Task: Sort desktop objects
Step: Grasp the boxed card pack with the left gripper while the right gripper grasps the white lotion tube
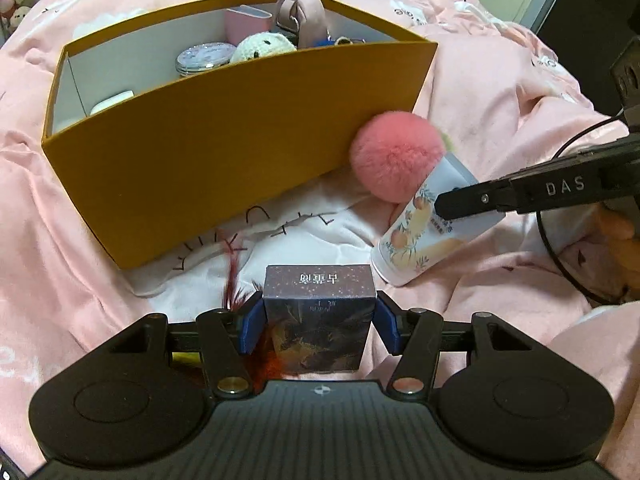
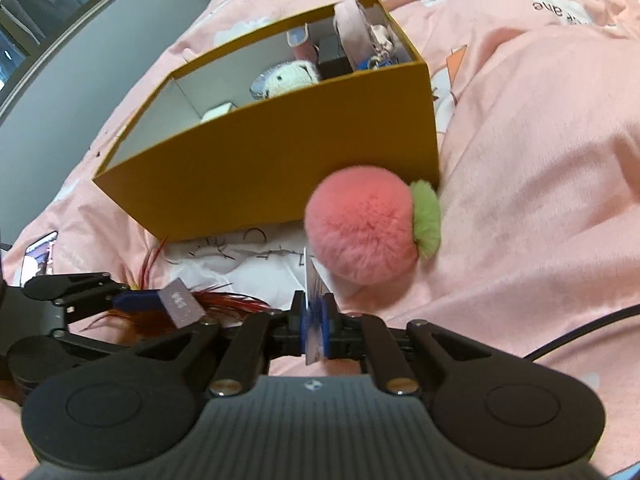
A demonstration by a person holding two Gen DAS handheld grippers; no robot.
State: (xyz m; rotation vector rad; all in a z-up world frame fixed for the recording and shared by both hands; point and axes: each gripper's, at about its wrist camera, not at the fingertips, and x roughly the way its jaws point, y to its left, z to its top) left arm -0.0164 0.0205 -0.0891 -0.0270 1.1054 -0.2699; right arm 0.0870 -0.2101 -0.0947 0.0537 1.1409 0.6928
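A dark box with printed art stands upright between blue pads, red feathers beside it. A flat card with peach print hangs tilted, a pink pompom with a green tuft on it. Behind stands a yellow box, open, holding small things.
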